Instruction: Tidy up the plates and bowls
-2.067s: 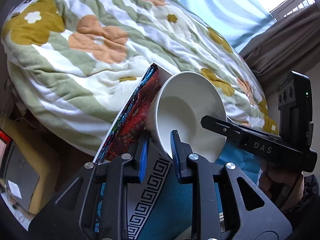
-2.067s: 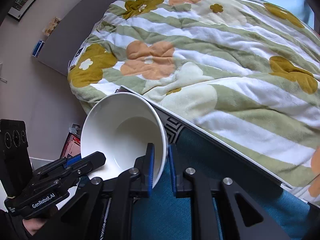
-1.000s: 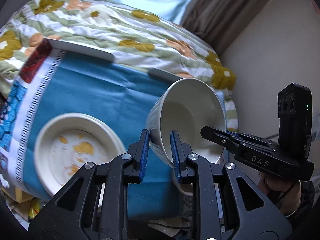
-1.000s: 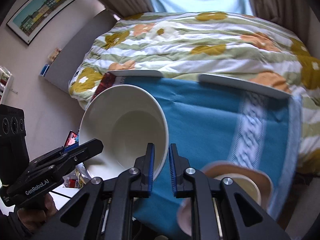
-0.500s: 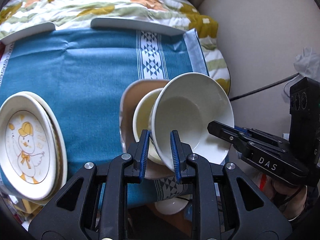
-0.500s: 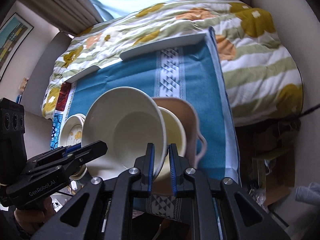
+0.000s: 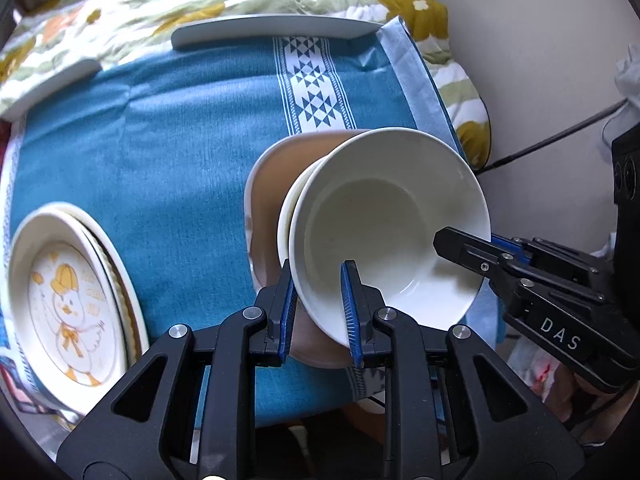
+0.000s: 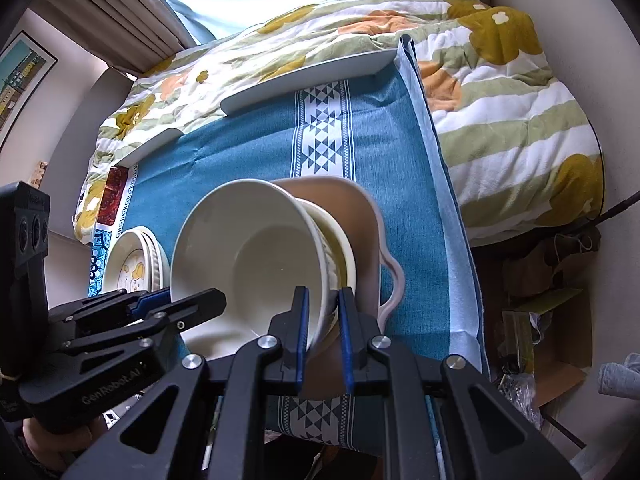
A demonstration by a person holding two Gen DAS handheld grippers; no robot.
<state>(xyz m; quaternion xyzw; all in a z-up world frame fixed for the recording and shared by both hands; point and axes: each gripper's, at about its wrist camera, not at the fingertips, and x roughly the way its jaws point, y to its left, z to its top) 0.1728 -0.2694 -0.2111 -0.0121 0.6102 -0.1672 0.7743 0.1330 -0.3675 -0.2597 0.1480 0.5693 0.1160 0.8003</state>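
Since a second earlier, white bowl had travelled over cream bowl; both tools, left tool and right tool, clamped opposite rims, keeping it steady for nesting.

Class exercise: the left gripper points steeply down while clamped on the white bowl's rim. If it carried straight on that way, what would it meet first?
Most likely the tan dish directly beneath the left gripper and its white bowl, with a smaller cream bowl nested there; depth is uncertain.
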